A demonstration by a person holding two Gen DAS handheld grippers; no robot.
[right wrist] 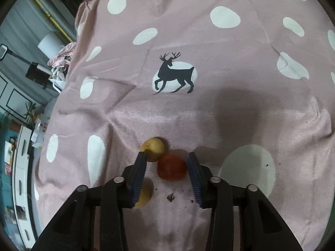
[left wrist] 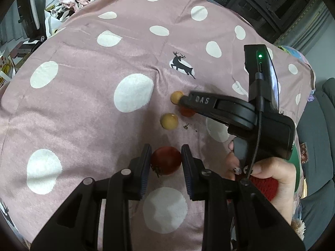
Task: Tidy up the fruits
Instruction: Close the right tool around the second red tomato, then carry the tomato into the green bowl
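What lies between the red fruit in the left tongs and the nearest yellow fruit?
Only bare pink cloth lies between the red fruit and the nearest yellow fruit. The left wrist view shows this stretch plainly.

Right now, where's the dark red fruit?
Left wrist view, lower centre: dark red fruit sits between the left gripper fingers, nearer than the yellow fruit.

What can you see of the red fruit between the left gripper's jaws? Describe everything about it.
The red fruit is round, smooth-skinned and deep red, like a small tomato, with a dark, dried stalk at its lower left. It looks whole. It sits between the jaws of the left gripper, whose pads press on its two sides. Behind it lies the pink spotted cloth; whether the fruit rests on that or hangs clear of it cannot be told. No other fruit touches it.
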